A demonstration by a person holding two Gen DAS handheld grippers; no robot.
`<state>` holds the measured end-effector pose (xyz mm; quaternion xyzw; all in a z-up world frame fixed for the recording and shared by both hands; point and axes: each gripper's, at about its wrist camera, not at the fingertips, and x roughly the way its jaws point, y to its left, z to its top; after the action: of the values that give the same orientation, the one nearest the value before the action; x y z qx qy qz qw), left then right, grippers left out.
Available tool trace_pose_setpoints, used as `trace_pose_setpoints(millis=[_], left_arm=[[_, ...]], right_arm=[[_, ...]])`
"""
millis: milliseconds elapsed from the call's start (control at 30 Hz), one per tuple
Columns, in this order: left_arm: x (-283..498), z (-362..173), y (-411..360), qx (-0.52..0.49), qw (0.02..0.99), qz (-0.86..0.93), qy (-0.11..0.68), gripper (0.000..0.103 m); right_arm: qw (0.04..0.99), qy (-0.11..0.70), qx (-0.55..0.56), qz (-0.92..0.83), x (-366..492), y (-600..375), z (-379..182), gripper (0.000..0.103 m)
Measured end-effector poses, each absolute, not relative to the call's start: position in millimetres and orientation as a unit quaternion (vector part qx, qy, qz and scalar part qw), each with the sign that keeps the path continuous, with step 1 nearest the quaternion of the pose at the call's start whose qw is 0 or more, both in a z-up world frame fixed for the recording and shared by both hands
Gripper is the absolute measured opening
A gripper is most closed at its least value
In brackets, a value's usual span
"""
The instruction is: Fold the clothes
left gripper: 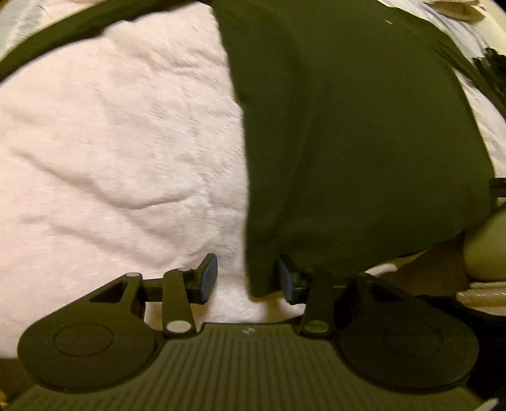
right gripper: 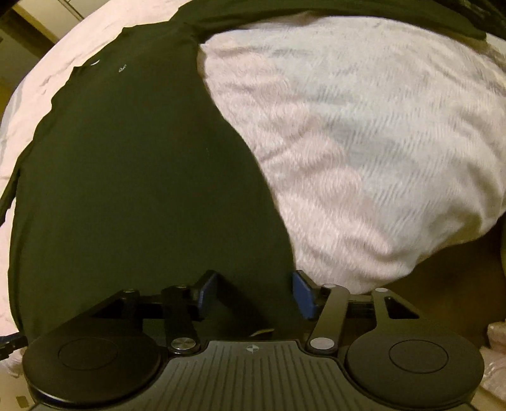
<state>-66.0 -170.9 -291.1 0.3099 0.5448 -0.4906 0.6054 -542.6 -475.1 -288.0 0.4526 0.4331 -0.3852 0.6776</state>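
A dark green garment (left gripper: pixel 354 136) lies spread on a fluffy pale pink blanket (left gripper: pixel 110 142). A long strip of the same cloth, likely a sleeve, runs along the far side (left gripper: pixel 63 28). My left gripper (left gripper: pixel 248 279) is open at the garment's near left corner, and the cloth's edge hangs between its blue-padded fingers (left gripper: pixel 208 278). In the right wrist view the garment (right gripper: pixel 132 177) fills the left half, over the blanket (right gripper: pixel 363 151). My right gripper (right gripper: pixel 255 292) is open low over the garment's near right edge, with cloth lying between its fingers (right gripper: pixel 303 295).
The bed's edge drops to a brown floor (right gripper: pixel 458 268) at the right. A cream rounded object (left gripper: pixel 484 249) sits by the bed at the lower right. A black-and-white patterned item (left gripper: pixel 493 69) and a beige item (left gripper: pixel 455 9) lie at the far right.
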Motion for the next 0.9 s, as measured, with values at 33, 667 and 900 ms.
trace_pose_setpoints(millis=[33,667,900], left_arm=[[-68,-293,-172,0.312,0.595,-0.5,0.546,0.003],[-73,-255,-144,0.31,0.564,-0.55,0.532,0.0],[-69,-264,-161,0.331,0.574,-0.519,0.54,0.002]], right_arm=[[0.691,0.44,0.435,-0.375,-542,-472,-290,0.057],[0.687,0.482,0.44,-0.319,-564,-485,-301,0.008],[0.67,0.543,0.378,-0.338,-541,-483,-286,0.024]])
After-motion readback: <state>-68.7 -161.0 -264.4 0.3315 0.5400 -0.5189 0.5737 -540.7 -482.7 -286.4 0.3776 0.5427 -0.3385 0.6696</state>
